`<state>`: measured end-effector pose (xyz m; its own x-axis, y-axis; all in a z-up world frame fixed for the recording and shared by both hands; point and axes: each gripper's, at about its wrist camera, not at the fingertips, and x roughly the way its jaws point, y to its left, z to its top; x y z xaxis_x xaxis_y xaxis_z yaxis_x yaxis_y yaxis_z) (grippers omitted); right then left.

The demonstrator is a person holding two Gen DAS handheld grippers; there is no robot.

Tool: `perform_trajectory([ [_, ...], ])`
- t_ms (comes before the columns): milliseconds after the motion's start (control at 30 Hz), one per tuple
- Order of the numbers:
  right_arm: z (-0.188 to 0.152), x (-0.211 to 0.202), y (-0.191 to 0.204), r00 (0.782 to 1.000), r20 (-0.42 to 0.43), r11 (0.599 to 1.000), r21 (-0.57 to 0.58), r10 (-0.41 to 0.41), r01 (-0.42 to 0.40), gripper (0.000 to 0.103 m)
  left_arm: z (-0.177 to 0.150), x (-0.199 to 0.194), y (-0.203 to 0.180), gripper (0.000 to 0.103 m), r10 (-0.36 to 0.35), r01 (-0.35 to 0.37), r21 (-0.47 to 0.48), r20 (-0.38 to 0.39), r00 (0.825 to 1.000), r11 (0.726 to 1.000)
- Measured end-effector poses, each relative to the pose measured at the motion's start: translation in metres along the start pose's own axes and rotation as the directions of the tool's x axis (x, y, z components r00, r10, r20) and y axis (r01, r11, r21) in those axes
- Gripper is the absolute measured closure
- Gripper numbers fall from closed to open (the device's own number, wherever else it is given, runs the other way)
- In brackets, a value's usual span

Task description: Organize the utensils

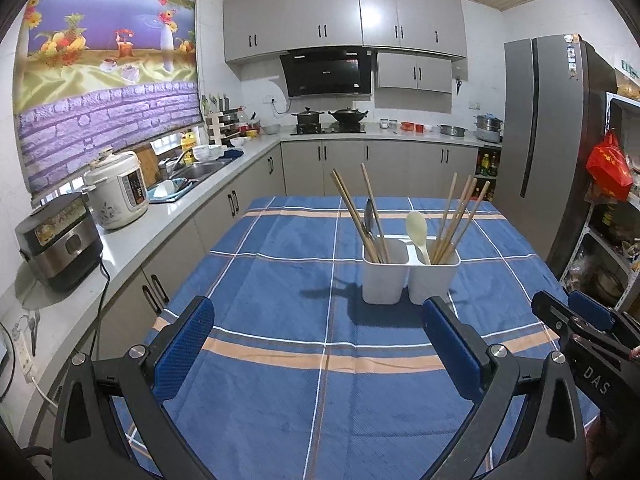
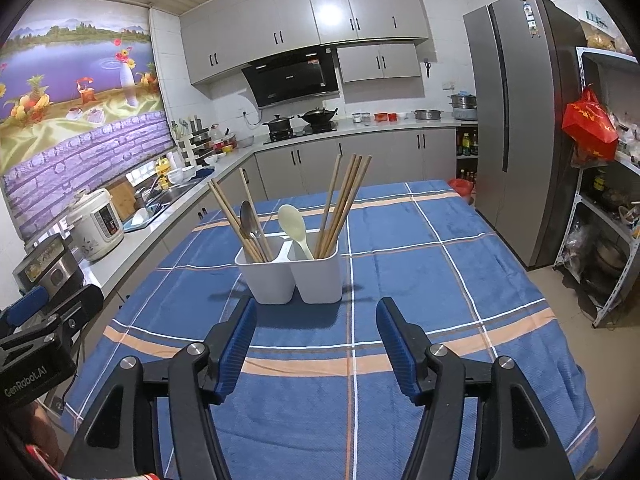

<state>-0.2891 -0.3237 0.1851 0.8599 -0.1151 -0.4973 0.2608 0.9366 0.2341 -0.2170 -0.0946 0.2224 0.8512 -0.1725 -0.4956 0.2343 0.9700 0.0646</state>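
A white two-compartment holder (image 1: 384, 280) (image 2: 276, 280) stands on the blue plaid tablecloth (image 1: 276, 296) (image 2: 440, 280). Its left compartment holds wooden chopsticks (image 1: 352, 208) (image 2: 226, 206) and a metal spoon (image 1: 370, 216) (image 2: 248, 216). In the right compartment are a cream spoon (image 1: 416, 226) (image 2: 292, 220) and several chopsticks (image 1: 460, 212) (image 2: 348, 196). My left gripper (image 1: 318, 308) is open and empty, short of the holder and to its left. My right gripper (image 2: 316, 308) is open and empty, just in front of the holder. Each gripper shows at the edge of the other's view.
A kitchen counter (image 1: 132, 248) runs along the left with two rice cookers (image 1: 116, 188) and a sink (image 1: 200, 170). A grey fridge (image 1: 544, 140) and a metal shelf (image 2: 600, 240) with a red bag (image 2: 588, 128) stand to the right of the table.
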Motion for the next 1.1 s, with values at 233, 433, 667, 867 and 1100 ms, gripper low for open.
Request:
perform_trajectory([
  [233, 0.000, -0.002, 0.000, 1.000, 0.014, 1.000, -0.005, -0.020, 0.020, 0.035, -0.002, 0.003, 0.000, 0.000, -0.011, 0.011, 0.007, -0.012, 1.000, 1.000],
  [433, 0.001, -0.004, 0.003, 0.998, 0.040, 0.999, -0.019, -0.048, 0.049, 0.034, -0.003, 0.007, 0.000, 0.000, -0.016, 0.016, 0.004, -0.026, 1.000, 1.000],
  [667, 0.002, -0.004, 0.007, 0.997, 0.054, 0.998, -0.035, -0.054, 0.056, 0.033, -0.004, 0.010, 0.001, 0.000, -0.020, 0.020, 0.003, -0.036, 0.999, 1.000],
  [867, 0.001, -0.006, 0.007, 0.995, 0.073, 0.997, -0.040, -0.067, 0.070, 0.032, -0.007, 0.016, -0.001, 0.000, -0.034, 0.034, 0.000, -0.057, 0.998, 0.999],
  [1100, 0.001, -0.004, 0.007, 0.994, 0.075, 0.996, -0.042, -0.075, 0.079, 0.031, -0.009, 0.019, -0.002, 0.000, -0.042, 0.042, 0.000, -0.069, 0.997, 0.999],
])
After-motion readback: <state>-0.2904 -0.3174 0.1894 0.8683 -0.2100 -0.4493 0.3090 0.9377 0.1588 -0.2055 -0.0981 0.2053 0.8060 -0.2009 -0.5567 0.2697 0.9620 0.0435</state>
